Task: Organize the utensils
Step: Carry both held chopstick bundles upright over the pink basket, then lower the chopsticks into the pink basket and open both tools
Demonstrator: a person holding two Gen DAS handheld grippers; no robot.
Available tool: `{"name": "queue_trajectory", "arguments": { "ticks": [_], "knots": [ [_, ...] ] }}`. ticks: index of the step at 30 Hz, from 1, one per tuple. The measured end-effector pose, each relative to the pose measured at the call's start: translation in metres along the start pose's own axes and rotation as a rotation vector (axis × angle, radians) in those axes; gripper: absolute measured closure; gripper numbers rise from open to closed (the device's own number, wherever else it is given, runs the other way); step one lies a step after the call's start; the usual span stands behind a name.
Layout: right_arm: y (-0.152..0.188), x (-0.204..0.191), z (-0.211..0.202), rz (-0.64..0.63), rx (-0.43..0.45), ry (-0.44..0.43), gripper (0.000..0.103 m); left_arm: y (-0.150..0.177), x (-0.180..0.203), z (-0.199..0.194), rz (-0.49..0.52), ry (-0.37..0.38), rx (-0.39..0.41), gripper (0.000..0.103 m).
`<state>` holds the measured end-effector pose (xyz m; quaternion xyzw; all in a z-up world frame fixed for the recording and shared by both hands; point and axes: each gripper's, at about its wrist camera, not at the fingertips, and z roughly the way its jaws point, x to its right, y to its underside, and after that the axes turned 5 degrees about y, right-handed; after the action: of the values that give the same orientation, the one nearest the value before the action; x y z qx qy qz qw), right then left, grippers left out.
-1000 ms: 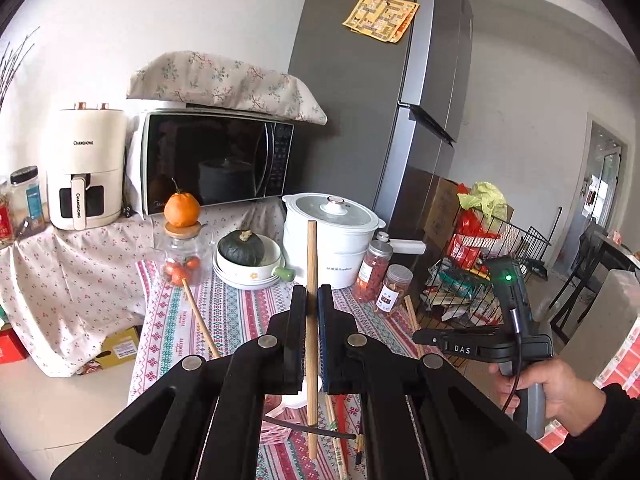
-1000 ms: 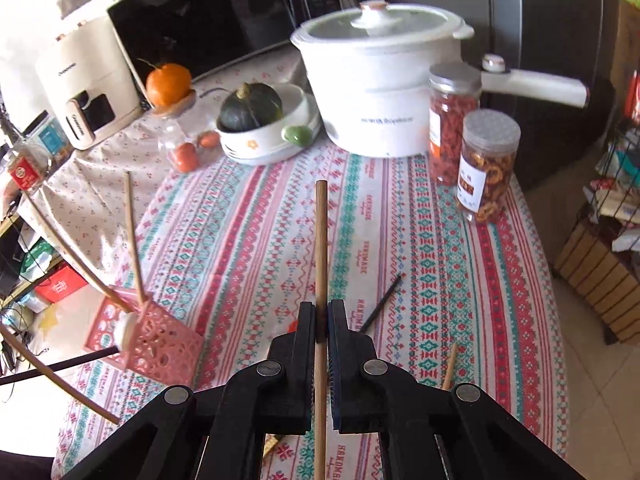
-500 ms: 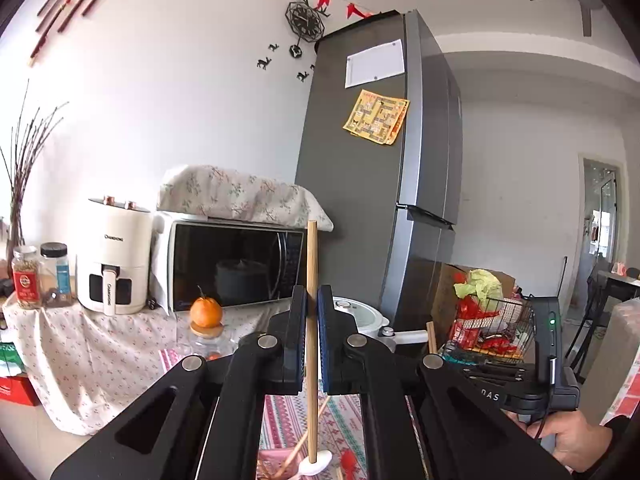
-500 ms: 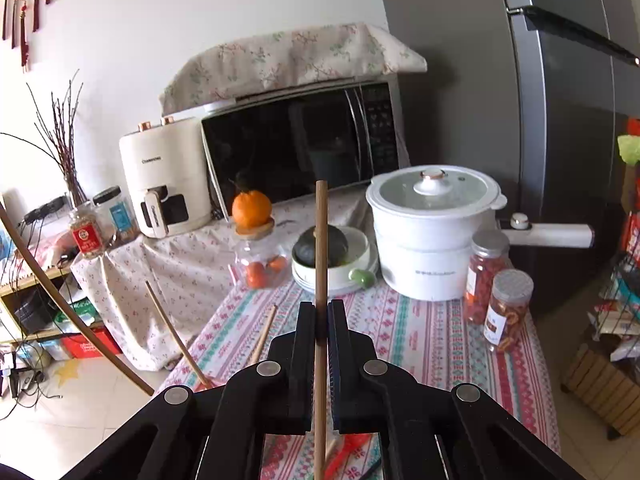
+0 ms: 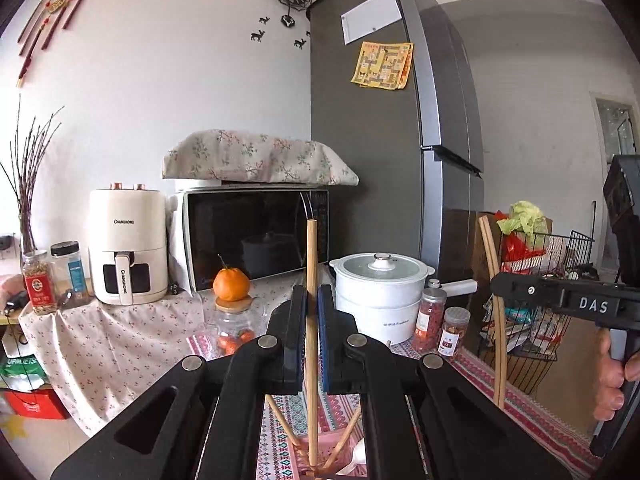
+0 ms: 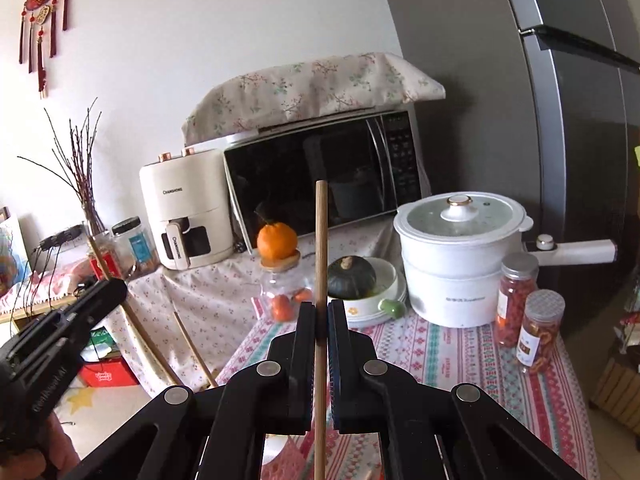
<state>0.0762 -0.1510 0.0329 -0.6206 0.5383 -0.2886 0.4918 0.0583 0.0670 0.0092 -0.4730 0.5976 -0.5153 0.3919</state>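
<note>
I have a chopstick in each hand. My left hand-held gripper is clamped shut on a pale wooden chopstick that stands upright between the jaws, its lower end reaching down into the pink basket on the striped surface, where other sticks already lean. My right hand-held gripper is likewise closed tight on a darker wooden chopstick, also upright and held above the surface, well short of the pot and jars behind it. Both sticks look light, stiff and smooth, so I judge they could swivel or slide in the pads if pinched at one narrow point; holding them near mid-length, as now, seems best for keeping them straight. The basket looks light too and could tip if a stick pushes its wall, so I'd lower gently and let go only once the tip is inside
</note>
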Motion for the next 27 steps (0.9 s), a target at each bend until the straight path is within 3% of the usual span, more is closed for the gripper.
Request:
{"name": "queue_trajectory", "arguments": {
  "ticks": [8,15,18,21,27],
  "knots": [
    [-0.009,-0.033,0.013,-0.011,0.110,-0.039,0.099,0.028,-0.021,0.037,-0.093,0.007,-0.106,0.098],
    [0.001,-0.052,0.050,0.022,0.132,-0.096,0.099,0.026,-0.036,0.038,-0.168,0.023,-0.165,0.096],
    [0.008,-0.052,0.064,0.031,0.135,-0.094,0.099,0.022,-0.040,0.031,-0.189,0.029,-0.178,0.089],
    [0.014,-0.049,0.077,0.053,0.123,-0.100,0.099,0.018,-0.043,0.024,-0.196,0.027,-0.175,0.074],
    [0.011,-0.041,0.082,0.084,0.136,-0.112,0.099,0.019,-0.049,0.020,-0.208,0.011,-0.202,0.072]
  ]
}}
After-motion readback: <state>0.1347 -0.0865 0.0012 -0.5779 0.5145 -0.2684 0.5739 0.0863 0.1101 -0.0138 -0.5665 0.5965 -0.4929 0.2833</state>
